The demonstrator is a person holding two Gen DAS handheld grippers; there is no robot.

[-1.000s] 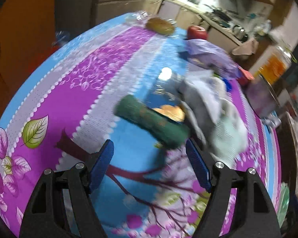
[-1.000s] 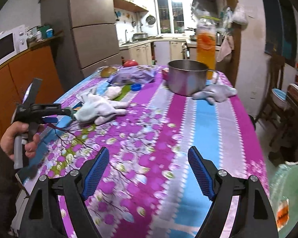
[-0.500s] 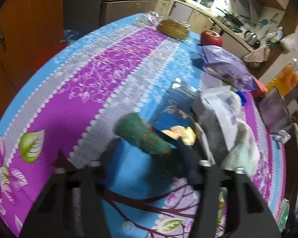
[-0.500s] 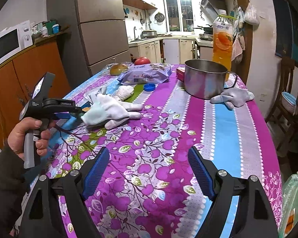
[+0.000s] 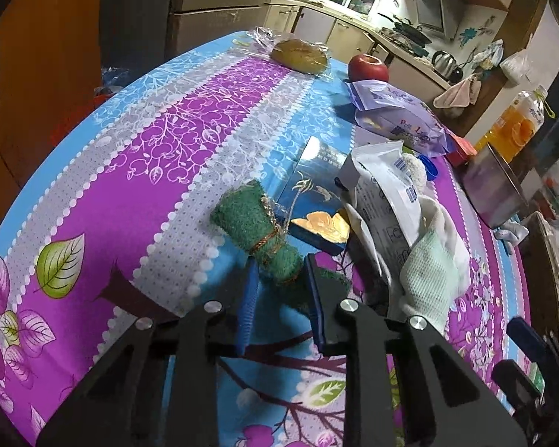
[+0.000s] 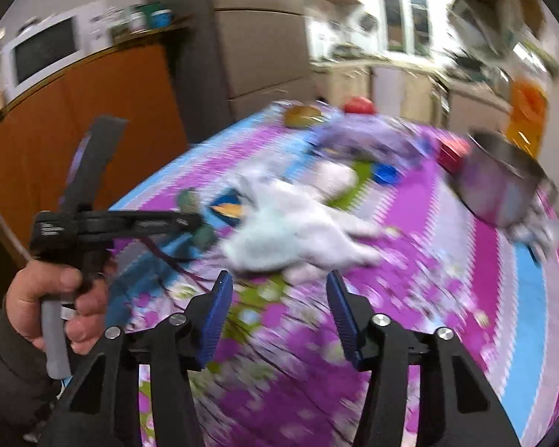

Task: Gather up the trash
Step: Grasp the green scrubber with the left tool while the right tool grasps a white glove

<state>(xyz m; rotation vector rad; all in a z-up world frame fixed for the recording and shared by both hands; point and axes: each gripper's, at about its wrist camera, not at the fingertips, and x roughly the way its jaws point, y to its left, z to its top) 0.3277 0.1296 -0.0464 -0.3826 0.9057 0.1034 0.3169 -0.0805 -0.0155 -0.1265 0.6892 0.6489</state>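
Note:
A green scouring pad (image 5: 255,229), rolled and tied with a gold thread, lies on the flowered tablecloth (image 5: 138,171). My left gripper (image 5: 281,279) is shut on its near end. It also shows in the blurred right wrist view (image 6: 201,234), held by the hand-held left gripper (image 6: 190,223). A white wrapper (image 5: 385,190) and a white glove (image 5: 434,264) lie just right of the pad. My right gripper (image 6: 277,287) is open and empty above the cloth, just short of the white glove (image 6: 298,231).
A blue box (image 5: 316,190) lies behind the pad. A purple packet (image 5: 398,115), a red apple (image 5: 367,67), bagged bread (image 5: 298,54), a steel pot (image 5: 492,190) and an orange juice bottle (image 5: 518,126) stand farther back. Orange cabinets (image 6: 93,111) flank the table's left.
My left gripper moved forward and closed on the green pad. My right gripper swung left toward the white glove and narrowed somewhat.

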